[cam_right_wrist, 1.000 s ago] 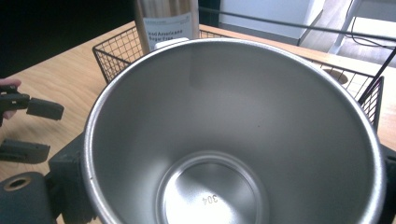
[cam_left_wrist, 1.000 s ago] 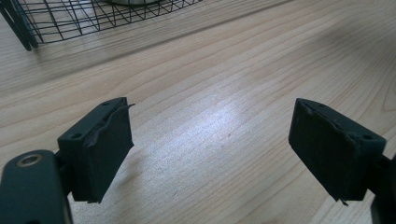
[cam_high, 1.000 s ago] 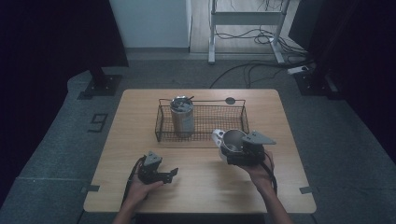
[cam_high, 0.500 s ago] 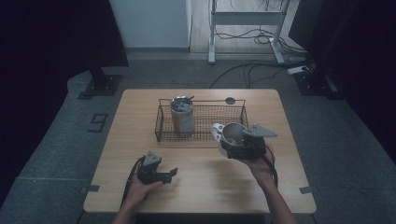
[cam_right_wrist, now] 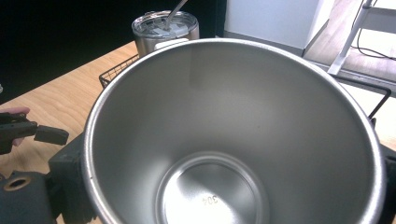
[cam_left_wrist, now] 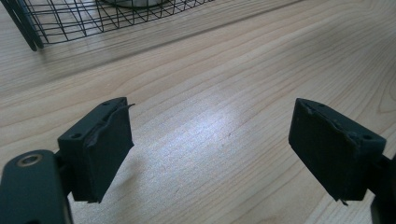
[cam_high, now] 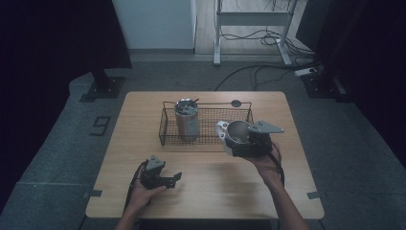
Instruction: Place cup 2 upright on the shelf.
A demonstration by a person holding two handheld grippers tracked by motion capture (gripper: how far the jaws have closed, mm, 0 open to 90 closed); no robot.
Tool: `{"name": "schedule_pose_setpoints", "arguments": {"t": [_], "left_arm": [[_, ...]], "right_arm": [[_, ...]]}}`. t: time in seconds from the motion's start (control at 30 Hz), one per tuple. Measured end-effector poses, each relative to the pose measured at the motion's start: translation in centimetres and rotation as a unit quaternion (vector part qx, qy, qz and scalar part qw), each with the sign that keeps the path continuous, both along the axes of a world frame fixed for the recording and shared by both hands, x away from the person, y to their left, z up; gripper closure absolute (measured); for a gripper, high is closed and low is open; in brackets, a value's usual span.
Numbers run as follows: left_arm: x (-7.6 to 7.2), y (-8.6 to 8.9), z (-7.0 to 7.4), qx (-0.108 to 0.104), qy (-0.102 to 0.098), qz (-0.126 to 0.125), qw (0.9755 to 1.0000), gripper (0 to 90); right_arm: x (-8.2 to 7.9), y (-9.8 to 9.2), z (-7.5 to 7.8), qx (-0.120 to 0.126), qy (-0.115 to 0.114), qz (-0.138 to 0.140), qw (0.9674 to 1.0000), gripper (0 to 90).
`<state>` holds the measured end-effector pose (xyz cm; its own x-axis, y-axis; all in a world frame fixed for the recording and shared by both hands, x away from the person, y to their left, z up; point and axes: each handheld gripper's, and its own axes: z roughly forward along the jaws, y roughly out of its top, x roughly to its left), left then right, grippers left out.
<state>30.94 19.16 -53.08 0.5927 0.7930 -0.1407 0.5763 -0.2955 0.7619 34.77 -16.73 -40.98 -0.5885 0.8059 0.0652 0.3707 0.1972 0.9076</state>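
Since a sec ago we've raised the steel cup (cam_high: 238,132) off the tabletop (cam_high: 215,191) w/ our right gripper (cam_high: 249,143), jaws clamped on it, now by the wire basket (cam_high: 206,125)'s right end, so it likely goes in next to the lidded tumbler (cam_high: 186,119). Left gripper (cam_high: 160,177) rests near us, jaws apart, nothing between. Light wood top, grey floor, dark room, cables at back.

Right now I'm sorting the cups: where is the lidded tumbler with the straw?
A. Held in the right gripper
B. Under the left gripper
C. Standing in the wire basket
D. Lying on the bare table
C: the lidded tumbler stands upright inside the wire basket, while the right gripper holds an open steel cup.
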Motion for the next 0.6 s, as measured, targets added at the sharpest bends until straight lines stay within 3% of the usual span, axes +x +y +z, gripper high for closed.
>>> {"name": "schedule_pose_setpoints", "arguments": {"t": [0.6], "left_arm": [[0.0, 0.0, 0.0, 0.001, 0.001, 0.000, 1.0000, 13.7]], "right_arm": [[1.4, 0.0, 1.3, -0.003, -0.010, 0.001, 0.9999, 7.0]]}}
